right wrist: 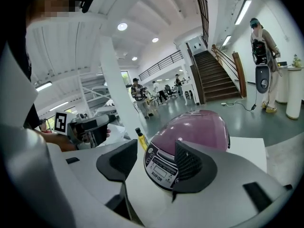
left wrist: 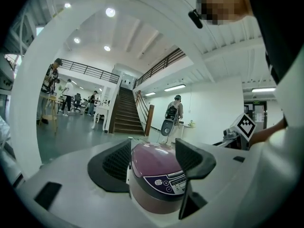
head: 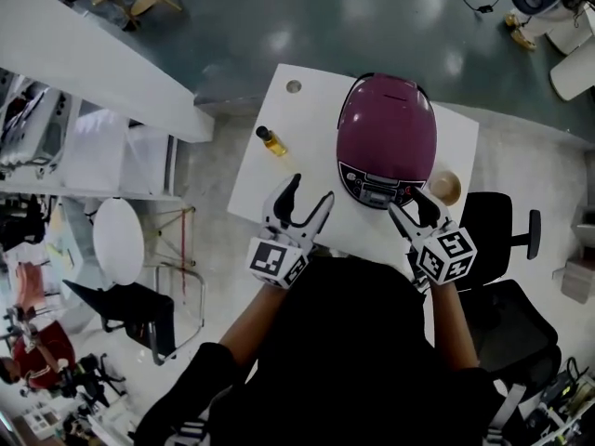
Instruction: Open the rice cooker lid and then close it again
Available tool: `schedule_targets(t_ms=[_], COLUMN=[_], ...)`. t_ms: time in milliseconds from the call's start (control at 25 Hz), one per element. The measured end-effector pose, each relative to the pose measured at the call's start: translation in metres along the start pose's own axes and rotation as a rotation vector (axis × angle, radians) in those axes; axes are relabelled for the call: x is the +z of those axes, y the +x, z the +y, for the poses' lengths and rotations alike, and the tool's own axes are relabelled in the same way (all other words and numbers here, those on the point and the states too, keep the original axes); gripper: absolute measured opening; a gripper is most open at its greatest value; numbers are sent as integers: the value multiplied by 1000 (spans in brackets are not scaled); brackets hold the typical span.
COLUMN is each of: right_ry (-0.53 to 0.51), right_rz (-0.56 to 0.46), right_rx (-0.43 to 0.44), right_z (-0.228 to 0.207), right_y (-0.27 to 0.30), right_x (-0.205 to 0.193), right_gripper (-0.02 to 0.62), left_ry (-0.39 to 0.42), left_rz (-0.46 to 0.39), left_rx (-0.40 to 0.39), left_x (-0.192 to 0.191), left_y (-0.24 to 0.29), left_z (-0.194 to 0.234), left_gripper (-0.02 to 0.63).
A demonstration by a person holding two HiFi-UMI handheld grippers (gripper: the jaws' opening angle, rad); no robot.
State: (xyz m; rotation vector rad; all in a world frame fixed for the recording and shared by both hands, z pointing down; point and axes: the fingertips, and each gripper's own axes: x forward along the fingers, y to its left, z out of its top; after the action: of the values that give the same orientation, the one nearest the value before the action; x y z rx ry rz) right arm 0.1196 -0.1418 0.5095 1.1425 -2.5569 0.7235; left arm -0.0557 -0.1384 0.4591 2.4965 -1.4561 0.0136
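Sitting: glossy purple domed rice cooker (head: pixel 386 133), lid shut, mid white table (head: pixel 270 156).
Left gripper (head: pixel 311 190): jaws wide apart, empty, short of cooker front.
Right gripper (head: pixel 411 203): jaws apart, empty, by grey control panel (head: pixel 376 186).
Handling: prob. heavy, hard, slick shell; take lid at front edge.

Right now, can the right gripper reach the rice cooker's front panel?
Probably yes: the right gripper, jaws apart, sits just beside the front panel of the rice cooker, with nothing between them.
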Motion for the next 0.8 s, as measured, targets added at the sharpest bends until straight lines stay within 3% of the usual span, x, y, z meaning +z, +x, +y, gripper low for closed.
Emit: schedule_targets(t_ms=[120, 560, 800], right_ry=[-9, -29, -68], right_rz=[36, 81, 165], right_rx=[-24, -168, -224], right_z=[10, 0, -8], right_y=[12, 36, 51], right_x=[-1, 0, -13], right_gripper=[229, 6, 0], left_ry=[2, -23, -32], left_rz=[12, 16, 11], left_rx=[-58, -159, -195], left_x=[2, -1, 4], left_y=[9, 19, 26], left_z=[5, 29, 42], left_gripper=[268, 268, 268])
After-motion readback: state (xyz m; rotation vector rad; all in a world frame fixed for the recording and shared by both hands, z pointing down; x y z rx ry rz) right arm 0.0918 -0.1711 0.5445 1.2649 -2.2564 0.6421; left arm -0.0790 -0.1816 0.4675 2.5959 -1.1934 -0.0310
